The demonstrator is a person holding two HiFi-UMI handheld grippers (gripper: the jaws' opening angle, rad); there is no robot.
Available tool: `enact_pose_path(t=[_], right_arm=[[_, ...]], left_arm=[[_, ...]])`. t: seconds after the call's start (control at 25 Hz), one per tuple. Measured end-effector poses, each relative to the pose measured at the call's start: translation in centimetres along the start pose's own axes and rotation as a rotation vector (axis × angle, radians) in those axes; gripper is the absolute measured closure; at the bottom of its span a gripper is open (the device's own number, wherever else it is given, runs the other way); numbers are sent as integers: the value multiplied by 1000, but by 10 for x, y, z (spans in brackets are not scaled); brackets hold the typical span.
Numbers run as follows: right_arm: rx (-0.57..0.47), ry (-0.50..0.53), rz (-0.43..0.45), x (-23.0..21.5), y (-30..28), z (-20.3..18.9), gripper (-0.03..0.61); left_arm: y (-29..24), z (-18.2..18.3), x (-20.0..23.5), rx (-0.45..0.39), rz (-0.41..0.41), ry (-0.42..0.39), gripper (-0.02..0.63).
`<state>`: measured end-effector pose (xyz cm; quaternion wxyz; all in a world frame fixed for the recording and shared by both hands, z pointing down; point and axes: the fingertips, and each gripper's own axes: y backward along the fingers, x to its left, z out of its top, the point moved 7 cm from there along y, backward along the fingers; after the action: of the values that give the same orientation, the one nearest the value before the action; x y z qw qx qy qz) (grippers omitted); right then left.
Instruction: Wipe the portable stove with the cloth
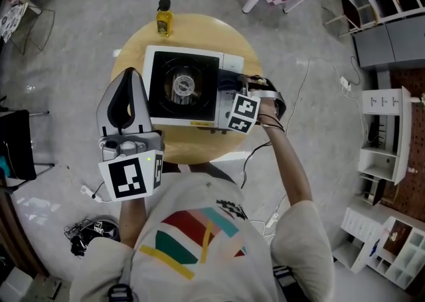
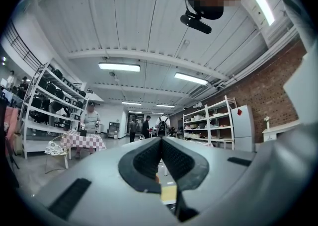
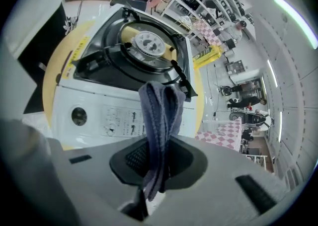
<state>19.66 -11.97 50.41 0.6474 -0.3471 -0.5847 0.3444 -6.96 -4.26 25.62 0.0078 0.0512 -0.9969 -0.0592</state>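
Wood-toned and round, the worktop (image 1: 199,25) carries the portable stove (image 1: 182,88) at its centre. The stove is rectangular, and in the head view its long axis runs left to right. Its black burner pan occupies the left part. Its white section, with a round knob and a printed label, points right, toward the right gripper (image 1: 234,91). The left gripper (image 1: 129,76) is held above the worktop's left edge, beside the stove's left end. Its jaws are pressed together with nothing between them, and its own view looks up at the ceiling. The right gripper (image 3: 154,163) is clamped on the cloth (image 3: 159,115), a folded blue-grey strip. The cloth's long axis follows the jaws outward, and its free end lies over the white section at the pan's rim. Contact there cannot be confirmed. A yellow bottle (image 1: 164,18) stands upright at the worktop's far edge, apart from the stove.
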Motion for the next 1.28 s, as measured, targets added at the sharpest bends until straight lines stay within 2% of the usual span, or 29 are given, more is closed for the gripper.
enact_pose_path(t=[0.68,0.96,1.28], right_arm=[[-61,26,115,93,60,2,546],[-78,8,176,115,75,2,546],[-77,15,202,125,78,2,546]], left_arm=[[-3,-6,2,7,-2,-1,609],[-7,-9,1,13,-8,-2,609],[-10,-10,6,9,-7,-13,609]])
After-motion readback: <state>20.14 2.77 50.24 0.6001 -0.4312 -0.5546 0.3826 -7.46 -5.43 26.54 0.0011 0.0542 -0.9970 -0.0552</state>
